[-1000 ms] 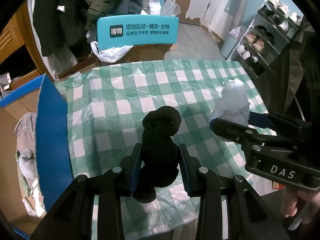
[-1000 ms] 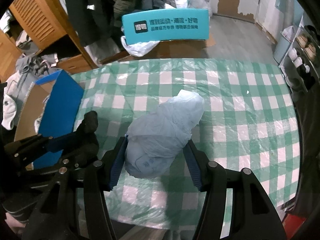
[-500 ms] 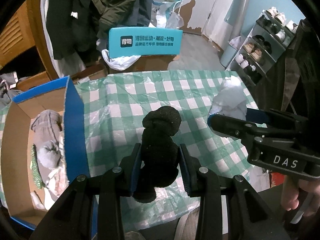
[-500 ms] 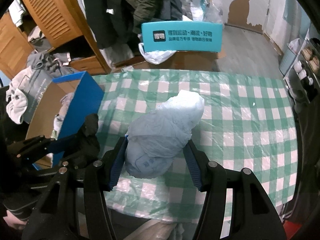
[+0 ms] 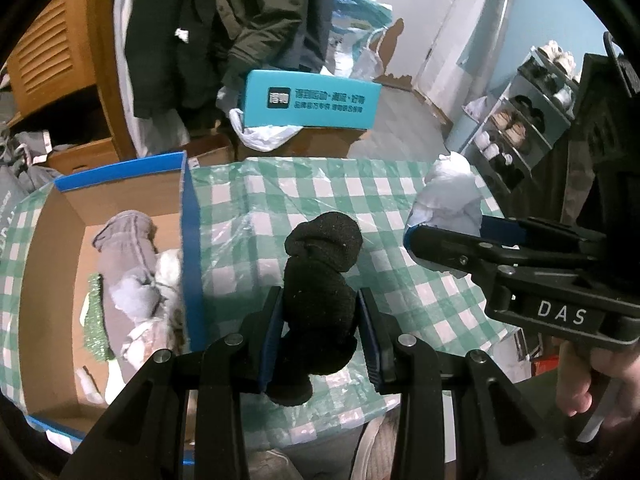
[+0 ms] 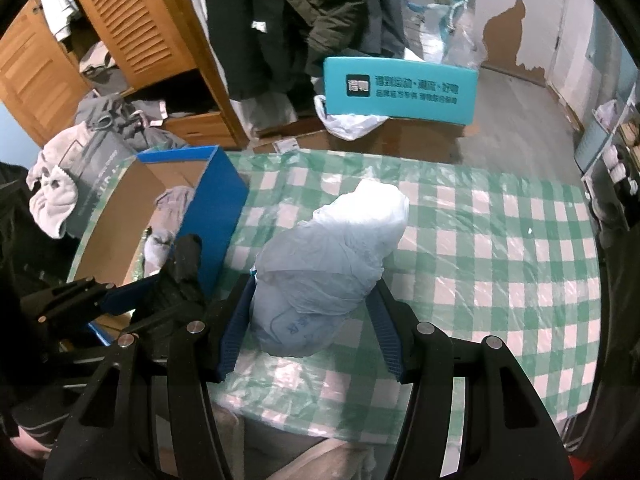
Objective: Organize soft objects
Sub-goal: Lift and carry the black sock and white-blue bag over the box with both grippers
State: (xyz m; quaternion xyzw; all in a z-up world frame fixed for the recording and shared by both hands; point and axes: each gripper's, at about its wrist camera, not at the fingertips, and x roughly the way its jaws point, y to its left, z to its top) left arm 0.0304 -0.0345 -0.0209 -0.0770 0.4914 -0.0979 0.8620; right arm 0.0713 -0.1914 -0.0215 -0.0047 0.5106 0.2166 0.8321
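Here the left hand-held gripper (image 5: 320, 320) clamps a black, seemingly knitted bundle (image 5: 320, 272); the right hand-held gripper (image 6: 312, 320) squeezes a pale plastic-wrapped bundle (image 6: 332, 256).

Left gripper (image 5: 319, 326) and right gripper (image 6: 310, 322): matte black angular frames with silver round screw heads, ribbed blue pads lining both fingers, white lettering "DAS" on the right unit's side, gripped by a bare hand (image 5: 592, 388).
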